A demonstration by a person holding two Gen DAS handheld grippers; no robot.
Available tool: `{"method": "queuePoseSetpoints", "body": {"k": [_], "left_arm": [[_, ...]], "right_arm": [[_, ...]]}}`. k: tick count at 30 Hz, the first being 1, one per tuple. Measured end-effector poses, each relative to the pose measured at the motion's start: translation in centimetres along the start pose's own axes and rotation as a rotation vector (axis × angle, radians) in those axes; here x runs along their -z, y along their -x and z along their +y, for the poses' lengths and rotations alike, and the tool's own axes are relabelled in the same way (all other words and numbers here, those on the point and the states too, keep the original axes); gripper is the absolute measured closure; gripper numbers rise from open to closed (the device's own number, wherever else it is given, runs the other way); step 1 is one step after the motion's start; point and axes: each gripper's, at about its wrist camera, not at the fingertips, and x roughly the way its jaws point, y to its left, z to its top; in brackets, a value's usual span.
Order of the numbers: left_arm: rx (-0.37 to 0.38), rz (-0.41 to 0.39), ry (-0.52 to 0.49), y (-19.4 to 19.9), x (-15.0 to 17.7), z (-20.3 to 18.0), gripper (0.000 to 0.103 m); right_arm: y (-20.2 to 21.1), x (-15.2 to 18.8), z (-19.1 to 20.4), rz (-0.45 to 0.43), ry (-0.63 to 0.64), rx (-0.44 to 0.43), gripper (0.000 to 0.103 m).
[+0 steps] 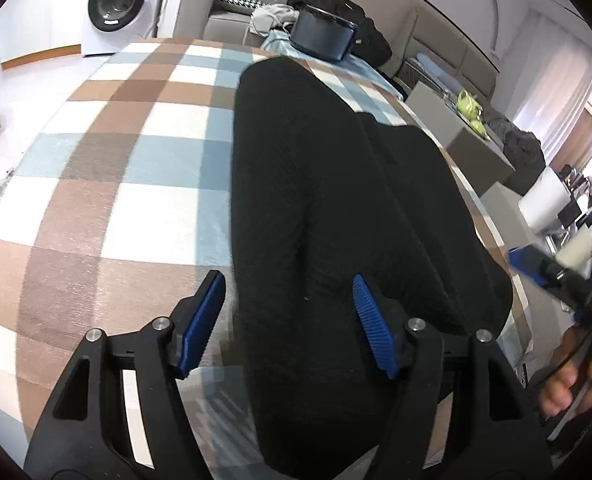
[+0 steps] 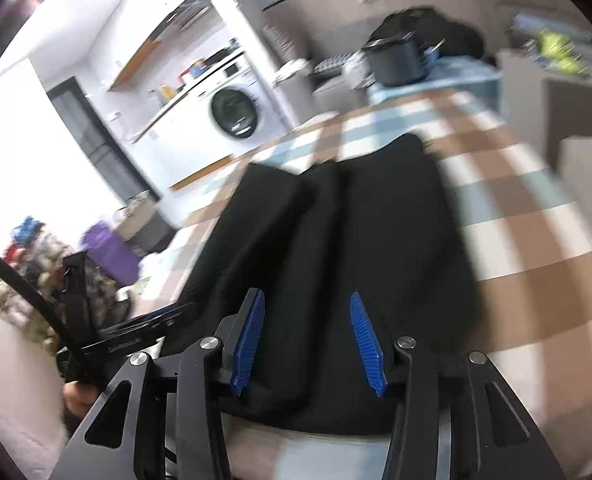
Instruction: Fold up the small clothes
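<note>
A black textured garment lies folded lengthwise on the checked tablecloth, running from the near edge to the far side. My left gripper is open, its blue pads astride the garment's near left edge, holding nothing. The right wrist view is motion-blurred; there the same garment lies ahead with lengthwise folds. My right gripper is open just above the garment's near end, empty. The right gripper also shows at the right edge of the left wrist view, off the table.
A dark pot-like container and a pile of black clothes sit at the table's far end. A washing machine stands at the back left. Grey boxes stand to the right of the table.
</note>
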Motion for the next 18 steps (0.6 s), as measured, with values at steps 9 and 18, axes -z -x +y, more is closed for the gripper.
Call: {"method": "queuePoseSetpoints", "body": {"k": [9, 18], "left_arm": [[-0.055, -0.056, 0.036, 2.6, 0.0, 1.5, 0.037], [-0.068, -0.003, 0.060, 0.2, 0.2, 2.0, 0.036]], "right_arm": [[-11.1, 0.0, 4.4, 0.184, -0.006, -0.175, 0.067], [-9.7, 0.3, 3.1, 0.143, 0.022, -0.046, 0.094]]}}
